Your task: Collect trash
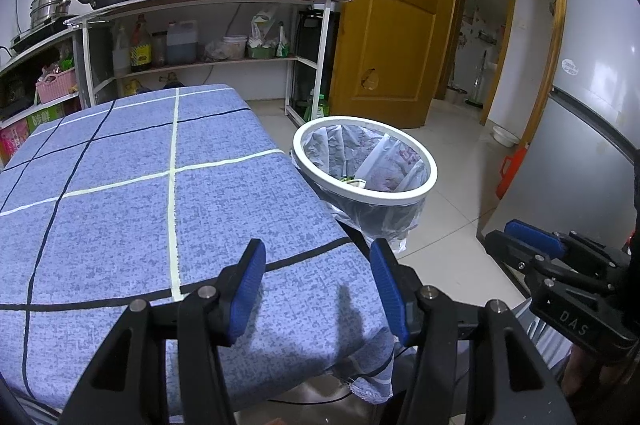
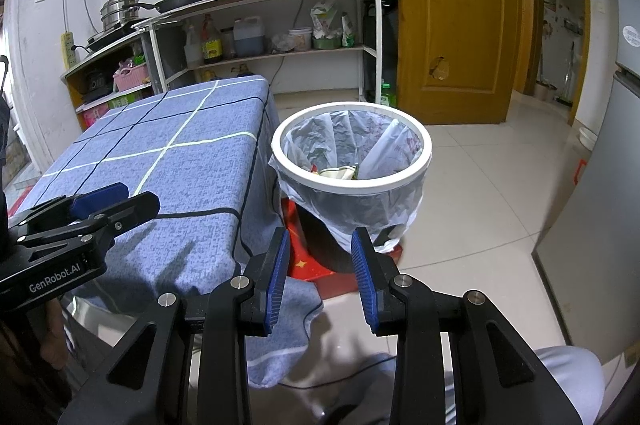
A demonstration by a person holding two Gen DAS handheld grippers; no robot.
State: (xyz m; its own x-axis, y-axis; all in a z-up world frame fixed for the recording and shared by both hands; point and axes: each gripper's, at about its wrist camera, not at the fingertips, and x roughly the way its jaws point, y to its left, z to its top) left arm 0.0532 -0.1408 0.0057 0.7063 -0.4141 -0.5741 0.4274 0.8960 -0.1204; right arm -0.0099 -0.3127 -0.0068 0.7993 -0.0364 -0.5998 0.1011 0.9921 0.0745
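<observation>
Both tongs half open, empty: left tongs [image 1: 316, 279] over bare table [image 1: 120, 193], right tongs [image 2: 320, 267] near bin [image 2: 352, 161], placed beside table edge for easy drops

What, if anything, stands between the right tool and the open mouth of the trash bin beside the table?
Nothing visible does. The right tool is open and empty, and points toward the trash bin, whose bag-lined mouth is uncovered. The blue checked tablecloth hangs to one side of that path, and the left tool is over the table, clear of it.
</observation>
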